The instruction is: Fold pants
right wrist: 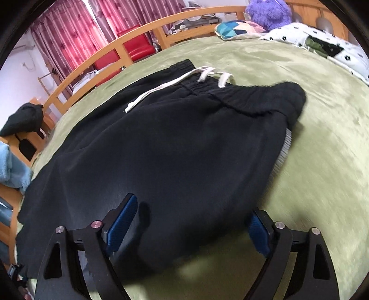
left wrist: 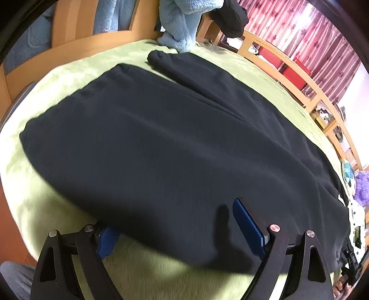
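Item: black sweatpants (left wrist: 161,143), spread across a green blanket (left wrist: 57,76) on a wood-framed bed. Legs run toward the footboard, one cuff (left wrist: 156,56) lying apart from the other leg. Waistband (right wrist: 230,97) at the opposite end, elastic gathered, white drawstring (right wrist: 161,88) trailing loose over the fabric.

Left gripper (left wrist: 180,233): jaws spread wide, straddling the near edge of the leg section; one blue pad sits on top of the cloth, the other is partly tucked under the hem. Nothing clamped.

Right gripper (right wrist: 191,221): jaws likewise released, set either side of the near edge toward the waist, one pad over the cloth, the other at its border by the blanket. Nothing clamped.

Step in hand, by judgement: taking hold of the near long edge to fold the garment lengthwise, leg over leg.

Handling notes: slide the lower pad fully beneath the edge before closing, so both layers are caught and not the blanket pile. Close both grippers together. Lift only enough to clear, carry across level, and match the far edge. The stray leg likely needs straightening; keep the drawstring inside the fold.

Nearby: light blue fleece (left wrist: 177,27); purple plush toy (right wrist: 268,11).
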Demonstrator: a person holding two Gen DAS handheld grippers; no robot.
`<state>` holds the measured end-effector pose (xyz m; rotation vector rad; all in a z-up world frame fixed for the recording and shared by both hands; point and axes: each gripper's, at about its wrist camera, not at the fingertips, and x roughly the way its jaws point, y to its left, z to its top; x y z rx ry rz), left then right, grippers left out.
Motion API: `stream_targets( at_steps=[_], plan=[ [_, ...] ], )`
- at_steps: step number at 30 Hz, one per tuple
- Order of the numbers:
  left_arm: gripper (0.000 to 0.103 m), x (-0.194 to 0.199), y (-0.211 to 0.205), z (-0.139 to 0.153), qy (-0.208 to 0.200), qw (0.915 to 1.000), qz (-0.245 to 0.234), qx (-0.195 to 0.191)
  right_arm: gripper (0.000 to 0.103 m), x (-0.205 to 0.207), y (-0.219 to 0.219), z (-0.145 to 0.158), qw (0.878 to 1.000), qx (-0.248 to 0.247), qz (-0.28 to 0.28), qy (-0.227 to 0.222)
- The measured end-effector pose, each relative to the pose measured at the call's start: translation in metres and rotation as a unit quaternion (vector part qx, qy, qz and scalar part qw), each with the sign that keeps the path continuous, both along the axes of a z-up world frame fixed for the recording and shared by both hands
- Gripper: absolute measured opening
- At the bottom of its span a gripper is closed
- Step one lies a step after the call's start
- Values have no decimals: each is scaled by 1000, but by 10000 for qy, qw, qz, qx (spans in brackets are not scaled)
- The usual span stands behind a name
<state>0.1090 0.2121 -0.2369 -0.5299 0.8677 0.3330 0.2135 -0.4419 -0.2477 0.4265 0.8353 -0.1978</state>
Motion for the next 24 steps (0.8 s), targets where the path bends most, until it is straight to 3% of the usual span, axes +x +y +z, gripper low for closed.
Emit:
stream_targets(
  at_steps=[2,3,4,6,8,12,17,21,24],
  plan=[
    [67,3,5,0,4,9999,129,49,30,4,0,0,9996,-179,-203,57],
    [53,3,9,0,17,9998,205,71,24,3,-4,0,9995,-135,-288,23],
    [32,3,12,0,38,9996,274,112,19,0,-10,0,9994,20,-339,-43],
    [13,-2,22,2,-52,9996,263,-43,14,-13,-21,0,9983,376,-428,-155],
    [10,-8,26,5,-145,9995,116,-267,12,-27,-20,5,9983,198,-530,-122],
    [10,-19,20,15,-174,9997,-123,-111,11,-60,-17,18,9972,-122,-720,-136],
    [10,-41,20,19,-230,9984,-304,-414,10,-105,-32,25,9968,-109,-787,-103],
    [10,-56,21,15,-140,9983,-357,-445,11,-130,-34,31,9980,-108,-615,-48],
    [16,-52,21,5,89,9978,-324,-567,18,-130,-29,24,9990,104,-404,130]
  ],
)
